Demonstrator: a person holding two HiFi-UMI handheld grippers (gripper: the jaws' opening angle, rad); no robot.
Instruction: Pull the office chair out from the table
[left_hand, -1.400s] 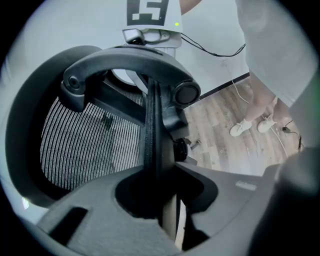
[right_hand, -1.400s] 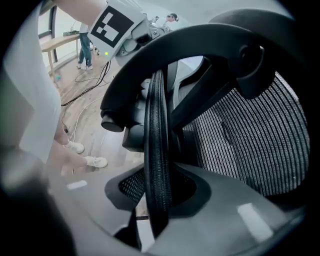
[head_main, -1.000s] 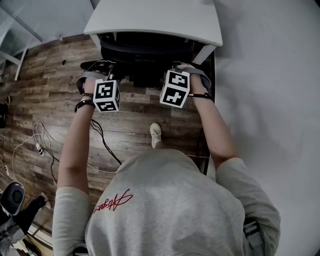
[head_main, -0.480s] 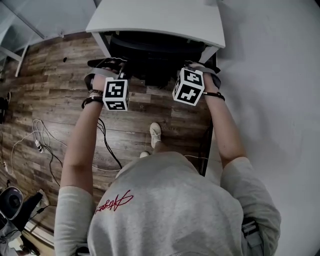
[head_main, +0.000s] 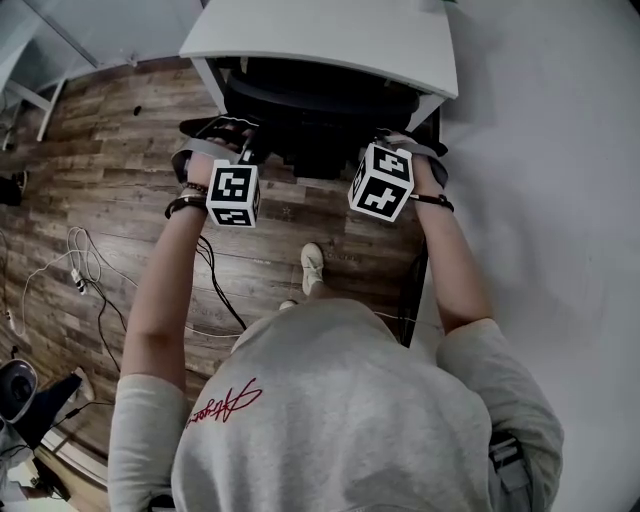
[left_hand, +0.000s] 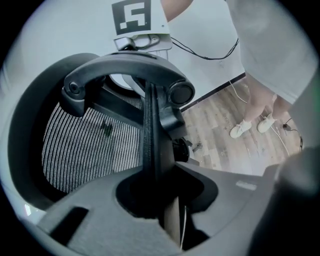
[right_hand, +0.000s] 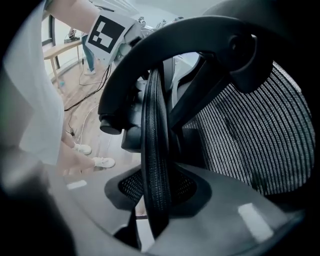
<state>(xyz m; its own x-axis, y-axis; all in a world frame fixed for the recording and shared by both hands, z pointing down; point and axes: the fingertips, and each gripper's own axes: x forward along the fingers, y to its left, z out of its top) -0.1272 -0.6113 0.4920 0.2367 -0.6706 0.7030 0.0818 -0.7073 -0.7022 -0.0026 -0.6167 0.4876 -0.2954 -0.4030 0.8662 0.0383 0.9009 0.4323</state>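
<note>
Currently, the left gripper (left_hand: 159, 196) has its jaws clamped narrow on one backrest edge of the office chair (head_main: 320, 108), which sits mostly tucked under the counter (head_main: 320, 38). The right gripper (right_hand: 156, 200) clamps the opposite edge likewise. Grasp is complete; most of the pull-out remains.

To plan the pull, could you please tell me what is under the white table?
The black office chair is tucked under the table, and only its backrest shows past the near edge. The tabletop covers the seat and base, so those cannot be seen.
</note>
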